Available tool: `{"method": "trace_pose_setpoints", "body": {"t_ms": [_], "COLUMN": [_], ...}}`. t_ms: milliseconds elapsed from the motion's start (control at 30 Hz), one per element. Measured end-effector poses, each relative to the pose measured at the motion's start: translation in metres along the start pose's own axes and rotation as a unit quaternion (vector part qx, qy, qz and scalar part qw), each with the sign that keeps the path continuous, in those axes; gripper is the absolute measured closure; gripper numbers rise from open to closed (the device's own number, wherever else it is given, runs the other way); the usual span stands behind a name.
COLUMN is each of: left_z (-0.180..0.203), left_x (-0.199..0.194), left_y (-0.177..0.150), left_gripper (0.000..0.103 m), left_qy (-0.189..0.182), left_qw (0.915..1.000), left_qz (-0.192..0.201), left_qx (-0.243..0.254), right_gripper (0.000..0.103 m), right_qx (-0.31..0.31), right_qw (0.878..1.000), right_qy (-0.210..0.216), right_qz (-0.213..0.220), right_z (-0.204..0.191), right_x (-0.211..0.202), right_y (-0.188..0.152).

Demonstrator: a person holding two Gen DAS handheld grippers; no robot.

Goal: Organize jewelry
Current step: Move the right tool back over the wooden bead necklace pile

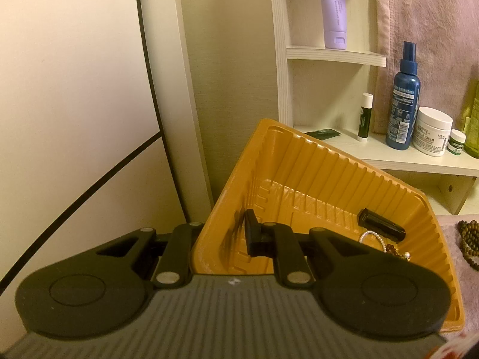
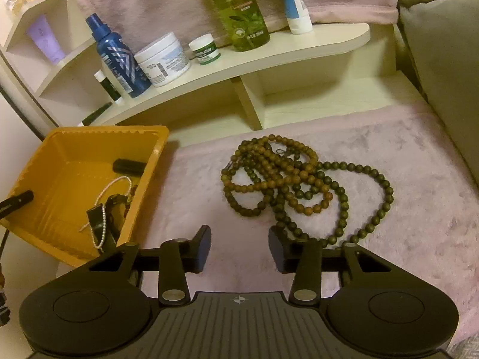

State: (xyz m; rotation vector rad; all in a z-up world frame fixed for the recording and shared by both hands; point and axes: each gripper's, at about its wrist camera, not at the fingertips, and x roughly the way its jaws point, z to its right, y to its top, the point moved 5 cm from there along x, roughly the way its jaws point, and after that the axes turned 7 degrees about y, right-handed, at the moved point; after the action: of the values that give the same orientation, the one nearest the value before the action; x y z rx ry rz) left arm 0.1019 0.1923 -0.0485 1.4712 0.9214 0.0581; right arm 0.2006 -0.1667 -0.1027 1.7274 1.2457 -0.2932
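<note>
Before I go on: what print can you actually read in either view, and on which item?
"OLIVE": green bottle on the shelf.
"KIEHL'S" and "FACIAL CREAM": white jar.
Blue spray bottle: print too small to read.
Small green-banded jar: blurred.
Lilac tube: script unreadable.

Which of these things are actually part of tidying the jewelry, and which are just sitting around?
Part of the job:
- orange tray, its wall pinched by the left gripper
- pearl strand in the tray
- wooden bead necklaces on the pink cloth
- right gripper, open

Just lying about:
- blue spray bottle
- white cream jar
- olive bottle
- purple tube
</note>
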Motion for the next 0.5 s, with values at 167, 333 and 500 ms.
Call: {"method": "trace_pose_setpoints", "body": {"t_ms": [167, 333, 500], "left_z": [0.000, 0.000, 0.000], "left_x": [0.000, 0.000, 0.000], "left_y": [0.000, 0.000, 0.000], "left_gripper": [0.089, 0.089, 0.089], "left_qy": [0.000, 0.000, 0.000], "left_qw": [1.0000, 1.0000, 1.0000], "left_qz": [0.000, 0.000, 0.000], "left_qx": [0.000, 0.000, 0.000], "right_gripper": [0.070, 0.077, 0.081], "right_qx": [0.010, 0.018, 0.059], "right_qw": [1.000, 1.000, 0.998], "right_qy": [-0.001, -0.005, -0.015], "right_qz": [0.006, 0.010, 0.007], "right_z": [0.002, 0.005, 0.017], "right_x": [0.008, 0.018, 0.032], "right_y": [0.003, 0.006, 0.008]}}
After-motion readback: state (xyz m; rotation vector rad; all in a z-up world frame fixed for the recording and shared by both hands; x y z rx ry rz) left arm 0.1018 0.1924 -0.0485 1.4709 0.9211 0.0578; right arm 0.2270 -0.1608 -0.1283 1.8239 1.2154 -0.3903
